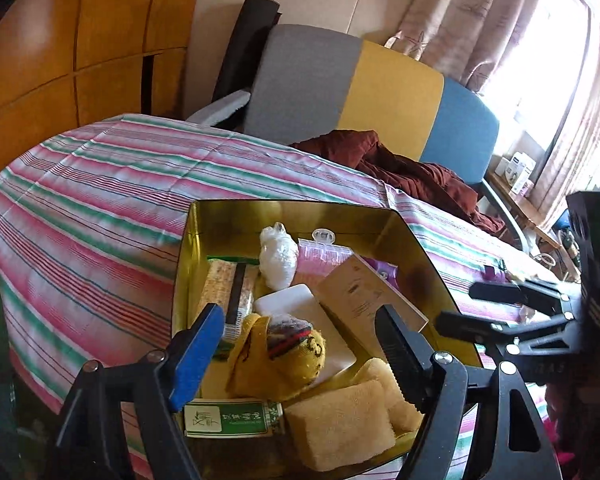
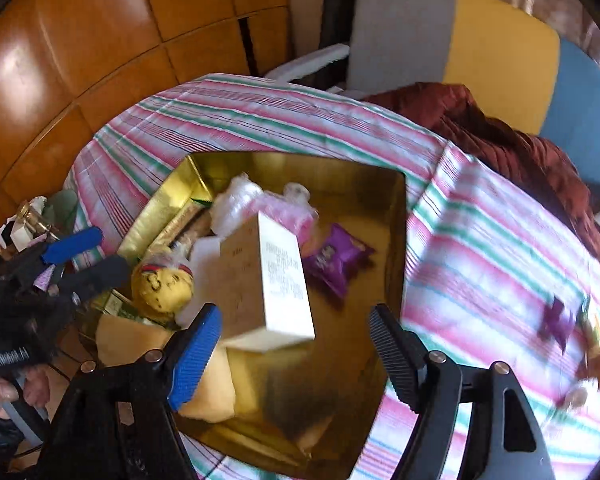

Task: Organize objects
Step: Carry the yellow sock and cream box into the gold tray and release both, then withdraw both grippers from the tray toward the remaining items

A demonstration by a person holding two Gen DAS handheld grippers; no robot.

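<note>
Shiny gold metal tin (image 2: 396,216) – mirror-glossy walls; matt brown cardboard box (image 2: 260,280); coarse tan sponge block (image 1: 340,428); striped woven cloth (image 1: 100,200) – matt.

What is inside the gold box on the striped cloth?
Inside the gold box: a yellow sock, sponges, a cardboard carton, a purple packet, a white plastic bag, and a green packet. Whatever lies beneath them is covered.

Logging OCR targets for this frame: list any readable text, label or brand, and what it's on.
Nothing reads cleanly.
Green and white packet: a large white character and a line of small white print, too small to read.
Cardboard box: block of printed lines on its white side, blurred.
Purple snack packet: white logo, blurred.
Left gripper: white lettering on its handle, upside down, unreadable.
</note>
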